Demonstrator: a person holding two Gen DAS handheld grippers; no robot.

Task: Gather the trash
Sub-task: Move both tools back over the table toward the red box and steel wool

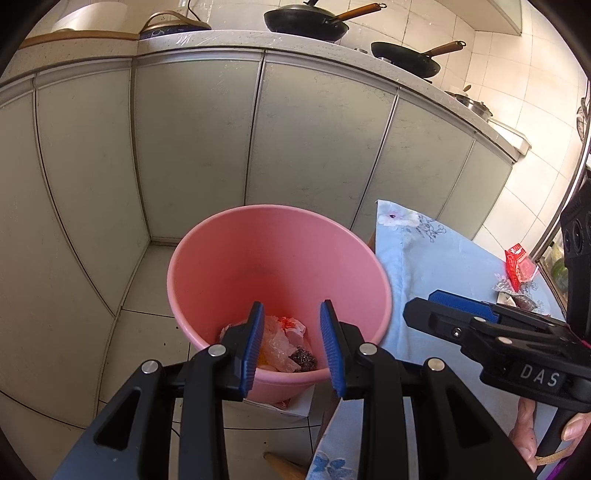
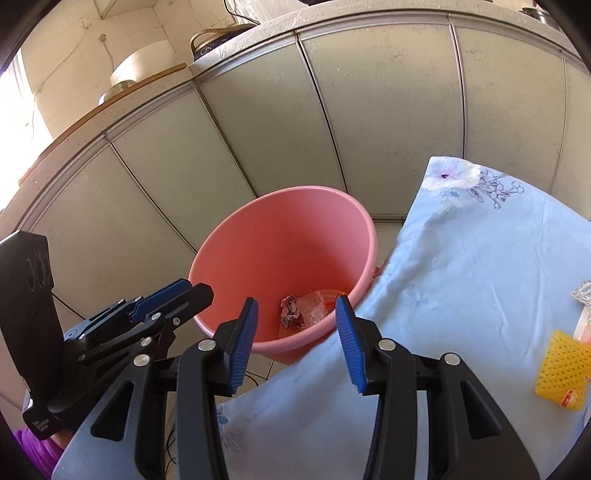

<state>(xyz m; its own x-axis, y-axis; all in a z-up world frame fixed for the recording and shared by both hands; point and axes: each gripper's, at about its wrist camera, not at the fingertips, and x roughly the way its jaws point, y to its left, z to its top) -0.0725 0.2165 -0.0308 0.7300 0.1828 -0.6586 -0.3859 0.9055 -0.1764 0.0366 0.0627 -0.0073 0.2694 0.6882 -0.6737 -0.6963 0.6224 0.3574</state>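
A pink bin (image 1: 280, 258) (image 2: 280, 251) stands on the floor beside the table, with crumpled plastic and wrappers (image 1: 284, 343) (image 2: 306, 310) at its bottom. My left gripper (image 1: 291, 347) (image 2: 199, 290) hangs open over the bin's near rim, nothing between its blue pads. My right gripper (image 2: 295, 336) (image 1: 421, 306) is open too and holds nothing; it sits over the table's edge next to the bin. On the blue cloth lie a red wrapper (image 1: 519, 267), a silver foil scrap (image 1: 504, 286) (image 2: 583, 290) and a yellow foam net (image 2: 565, 373).
The light blue flowered tablecloth (image 1: 436, 266) (image 2: 480, 277) covers the table right of the bin. Grey cabinet doors (image 1: 199, 147) close off the space behind it, with woks (image 1: 306, 22) on the counter above. A person's hand (image 1: 528, 432) grips the right tool.
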